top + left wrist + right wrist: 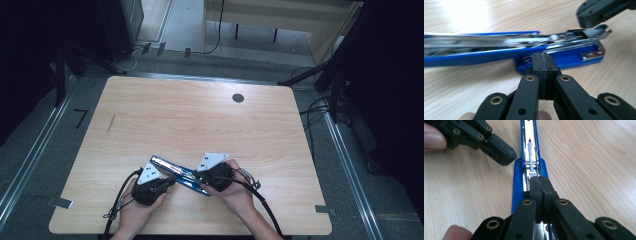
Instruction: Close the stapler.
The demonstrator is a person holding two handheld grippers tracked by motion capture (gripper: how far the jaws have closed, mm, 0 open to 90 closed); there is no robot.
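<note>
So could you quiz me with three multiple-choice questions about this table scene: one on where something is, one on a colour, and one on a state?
1. Where does the stapler lie?
A. near the table's front edge, between the two grippers
B. at the far edge by the round hole
C. on the floor

2. What colour is the stapler's base?
A. red
B. blue
C. green

3. How is the stapler?
A. closed flat
B. swung open, its metal staple channel bare
C. in separate pieces

Answers:
1 A: the high view shows it on the table between the left gripper and the right gripper.
2 B: the left gripper view shows a blue base.
3 B: the right gripper view looks along the bare channel.
</note>
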